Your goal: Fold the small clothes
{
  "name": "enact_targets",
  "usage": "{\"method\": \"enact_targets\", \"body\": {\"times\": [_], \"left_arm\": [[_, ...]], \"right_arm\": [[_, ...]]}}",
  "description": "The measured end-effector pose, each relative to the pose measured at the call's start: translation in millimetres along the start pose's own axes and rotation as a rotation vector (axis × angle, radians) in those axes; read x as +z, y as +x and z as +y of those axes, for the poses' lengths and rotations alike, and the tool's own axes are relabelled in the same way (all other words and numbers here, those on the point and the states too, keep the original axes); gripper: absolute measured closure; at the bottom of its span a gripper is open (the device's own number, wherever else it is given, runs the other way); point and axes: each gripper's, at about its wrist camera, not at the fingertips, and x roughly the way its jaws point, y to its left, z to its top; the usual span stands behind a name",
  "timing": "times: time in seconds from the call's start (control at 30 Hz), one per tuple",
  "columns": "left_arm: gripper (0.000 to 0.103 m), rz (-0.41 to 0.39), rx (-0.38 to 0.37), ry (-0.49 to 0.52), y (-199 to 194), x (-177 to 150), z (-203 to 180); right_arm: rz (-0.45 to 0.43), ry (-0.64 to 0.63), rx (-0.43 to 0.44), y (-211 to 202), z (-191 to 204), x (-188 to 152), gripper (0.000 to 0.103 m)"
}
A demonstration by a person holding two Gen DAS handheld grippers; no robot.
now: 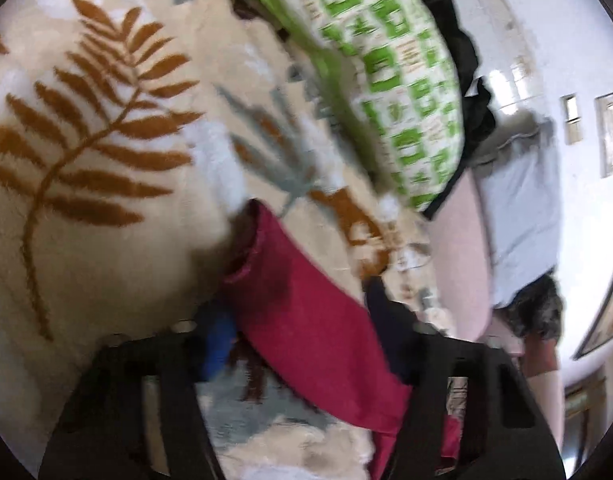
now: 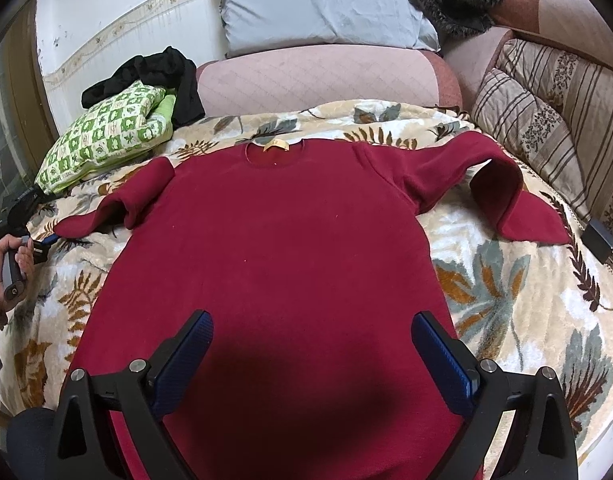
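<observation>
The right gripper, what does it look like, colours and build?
The right gripper has a matte black plastic frame with cut-out openings and silver round bolts at the joints. Its two fingers carry textured blue pads on their inner faces. No cables or markings show.

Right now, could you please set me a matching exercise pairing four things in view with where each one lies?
Things:
1. red sweater
2. green checked pillow
3. grey pillow
4. black garment

Places:
A. propped behind the pink cushion
B. spread on the leaf-patterned blanket
C. draped over the checked pillow
D. at the blanket's left edge, seen from the right wrist

Pairs: 1-B, 2-D, 3-A, 4-C
</observation>
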Motion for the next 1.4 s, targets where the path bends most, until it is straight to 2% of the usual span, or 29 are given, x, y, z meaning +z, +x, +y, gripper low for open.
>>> {"method": "enact_targets", "body": {"times": [0.03,0.07,0.13,0.27,0.4,0.57,0.6,0.7,0.77,0.87,0.93,1.0,1.1,1.27,1.4], "left_arm": [[0.075,-0.006,0.031,0.011,0,-1,1],[0.090,-0.013,0.051,0.019,0,-2,2],[0.094,-0.043,0.067,0.037,-4,-5,2],[0.097,-0.115,0.117,0.111,-18,-11,-11],[0.097,-0.242,0.241,0.190,-52,-6,-25],[0.097,-0.367,0.225,0.227,-113,15,-43],[0.097,-0.368,0.213,0.239,-118,17,-48],[0.097,-0.349,0.189,0.314,-127,18,-74],[0.097,-0.328,0.145,0.362,-125,10,-96],[0.097,-0.247,0.006,0.424,-111,-21,-140],[0.097,-0.165,-0.085,0.481,-93,-56,-176],[0.097,-0.087,-0.150,0.542,-64,-100,-215],[0.097,0.000,-0.192,0.598,-17,-161,-257],[0.097,0.137,-0.224,0.573,76,-218,-288],[0.097,0.215,-0.249,0.584,115,-261,-305]], "right_arm": [[0.002,-0.001,0.001,1,0,0,0.004],[0.005,0.000,0.003,1,0,0,0.004],[0.011,0.004,0.004,3,-1,1,0.004],[0.019,0.009,0.006,5,-1,1,0.004],[0.021,0.011,0.009,5,-2,0,0.005],[0.019,0.024,0.012,3,-5,0,0.005],[0.019,0.024,0.011,3,-4,0,0.005],[0.018,0.025,0.011,3,-5,0,0.005],[0.018,0.028,0.011,3,-5,0,0.005],[0.017,0.038,0.012,2,-8,0,0.005],[0.014,0.046,0.013,1,-10,0,0.005],[0.010,0.058,0.016,0,-12,0,0.005],[-0.002,0.089,0.011,-4,-18,-1,0.005],[-0.052,0.206,-0.019,-19,-44,-6,0.004],[-0.071,0.387,-0.022,-30,-82,-16,0.004]]}}
